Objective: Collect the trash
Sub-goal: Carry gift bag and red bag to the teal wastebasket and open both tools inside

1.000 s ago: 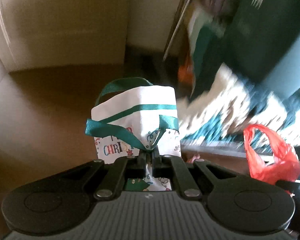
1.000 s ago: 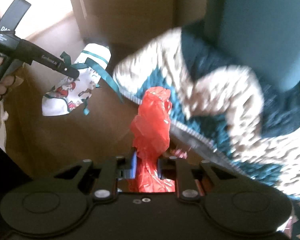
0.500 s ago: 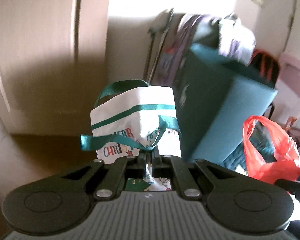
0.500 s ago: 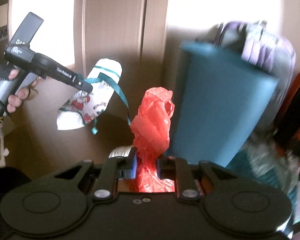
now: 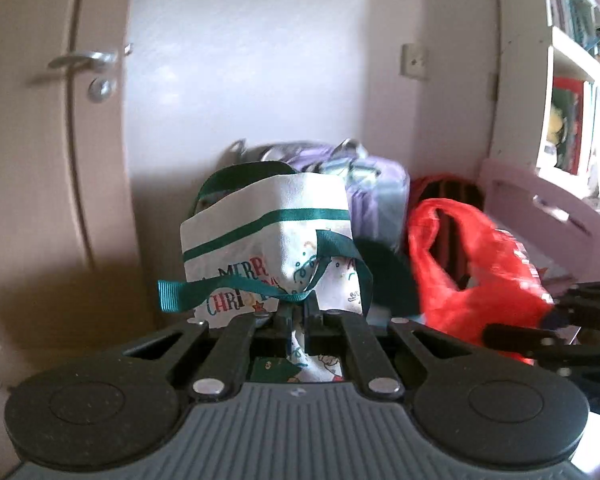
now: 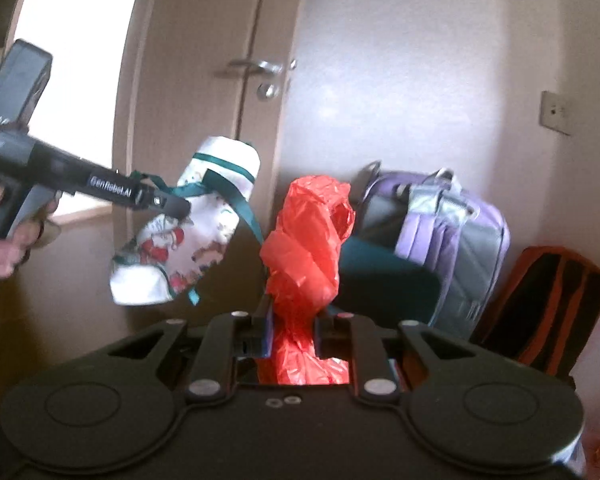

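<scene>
Where jaws hide folds — Christmas bag (image 5: 268, 240), red bag (image 6: 306, 240)

The gift bag (image 5: 268, 236) is white with a dark green stripe near its top, green ribbon handles, and "MERR CHRI" lettering in red, green and blue; seen from the right wrist, it (image 6: 188, 240) shows red-suited Santa figures. The plastic bag (image 6: 306, 248) is bright red throughout. The left tool (image 5: 298, 312) and right tool (image 6: 294, 320) are black. Behind them, the backpack (image 6: 448, 240) is lilac with grey panels, the door (image 5: 52, 160) pale beige with a silver handle, and the wall (image 5: 280, 60) off-white.
</scene>
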Motion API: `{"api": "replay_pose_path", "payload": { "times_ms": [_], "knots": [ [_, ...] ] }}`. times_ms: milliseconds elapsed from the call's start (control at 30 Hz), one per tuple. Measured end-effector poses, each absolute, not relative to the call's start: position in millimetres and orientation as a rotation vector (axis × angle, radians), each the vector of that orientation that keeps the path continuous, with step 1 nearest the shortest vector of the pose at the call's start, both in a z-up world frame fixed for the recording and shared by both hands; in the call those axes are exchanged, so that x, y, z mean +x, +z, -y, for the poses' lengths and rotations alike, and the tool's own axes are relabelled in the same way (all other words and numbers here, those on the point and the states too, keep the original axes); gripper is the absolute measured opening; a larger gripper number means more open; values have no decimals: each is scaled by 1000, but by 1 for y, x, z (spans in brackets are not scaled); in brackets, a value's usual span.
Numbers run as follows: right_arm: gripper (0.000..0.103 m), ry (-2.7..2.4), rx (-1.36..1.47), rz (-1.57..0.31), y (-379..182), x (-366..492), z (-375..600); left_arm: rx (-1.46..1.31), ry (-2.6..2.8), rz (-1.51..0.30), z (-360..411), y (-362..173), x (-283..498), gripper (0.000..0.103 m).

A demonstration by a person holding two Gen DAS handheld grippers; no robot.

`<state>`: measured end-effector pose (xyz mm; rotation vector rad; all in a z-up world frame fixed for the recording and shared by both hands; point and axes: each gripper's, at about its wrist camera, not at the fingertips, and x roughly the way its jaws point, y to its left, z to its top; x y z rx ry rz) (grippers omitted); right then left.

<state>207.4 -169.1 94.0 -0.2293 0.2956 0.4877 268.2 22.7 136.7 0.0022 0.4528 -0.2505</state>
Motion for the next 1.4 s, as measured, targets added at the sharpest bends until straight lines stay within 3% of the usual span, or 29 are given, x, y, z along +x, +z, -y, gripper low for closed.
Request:
{"api": "replay_pose_path", "payload": {
  "times_ms": [300,500,1067,1400],
  "knots": [
    [18,426,-158,-249,132,248,184,-7,-286,-417,19,172,310,4],
    [18,380,-137,-252,136,291,186,11,-271,-430,39,167,349,4],
    [19,373,-139,-481,54,385,187,111,-269,-644,69,66,452,4],
    [28,380,-174,-602,27,401,182,123,-291,-789,77,17,474,5]
  ]
}}
